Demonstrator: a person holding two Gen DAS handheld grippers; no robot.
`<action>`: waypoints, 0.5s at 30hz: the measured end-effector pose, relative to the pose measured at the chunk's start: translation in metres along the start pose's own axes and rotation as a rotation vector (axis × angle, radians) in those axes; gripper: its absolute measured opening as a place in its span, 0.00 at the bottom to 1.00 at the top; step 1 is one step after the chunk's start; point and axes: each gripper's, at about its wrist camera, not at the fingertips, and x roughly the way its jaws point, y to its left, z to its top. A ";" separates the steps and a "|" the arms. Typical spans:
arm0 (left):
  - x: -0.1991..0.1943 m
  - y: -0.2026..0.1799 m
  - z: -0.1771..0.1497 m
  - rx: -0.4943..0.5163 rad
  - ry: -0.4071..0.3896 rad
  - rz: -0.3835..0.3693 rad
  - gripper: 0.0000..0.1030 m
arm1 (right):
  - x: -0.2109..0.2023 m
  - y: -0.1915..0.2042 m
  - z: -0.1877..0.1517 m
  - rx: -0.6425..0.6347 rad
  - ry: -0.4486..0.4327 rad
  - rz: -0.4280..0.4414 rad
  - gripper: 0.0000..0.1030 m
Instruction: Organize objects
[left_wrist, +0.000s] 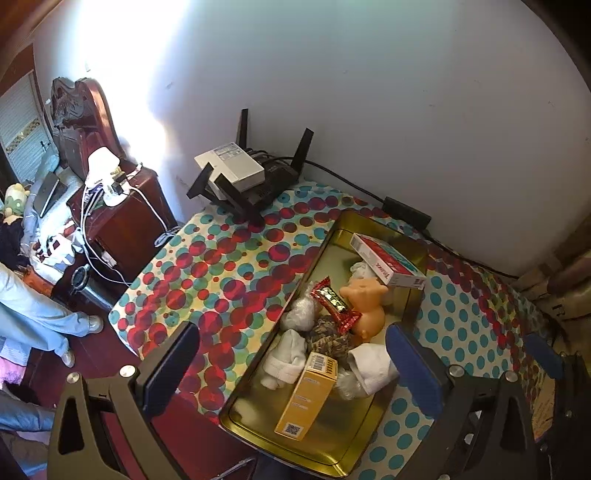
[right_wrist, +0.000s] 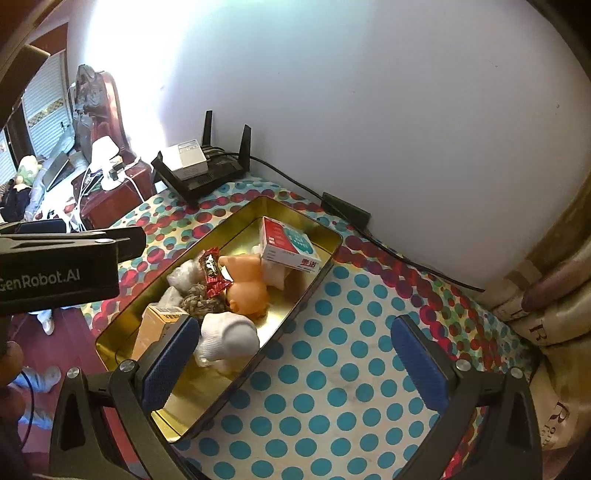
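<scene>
in the gold tin (left_wrist: 373, 229), a pig toy (left_wrist: 365, 306) among socks, boxes.

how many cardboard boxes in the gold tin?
2. A red and white box leans at the far end by the wall; a yellow box lies at the near end. Smaller ones could be hidden under the pile.

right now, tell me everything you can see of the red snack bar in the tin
The red snack bar is a shiny red foil wrapper with a dark, gold-lettered centre panel and crimped ends. It looks sealed and lies tilted on the heap inside the gold tin, propped across the orange toy pig and the brown rope ball.
</scene>
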 end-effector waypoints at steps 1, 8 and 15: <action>0.000 0.000 0.000 0.001 0.000 0.001 1.00 | 0.000 -0.001 0.000 0.004 0.001 0.002 1.00; 0.000 -0.004 0.000 0.008 -0.001 -0.024 1.00 | -0.001 -0.004 -0.002 0.017 0.010 -0.001 1.00; 0.002 -0.001 -0.001 -0.008 0.006 -0.031 1.00 | -0.001 -0.005 -0.004 0.024 0.017 0.004 1.00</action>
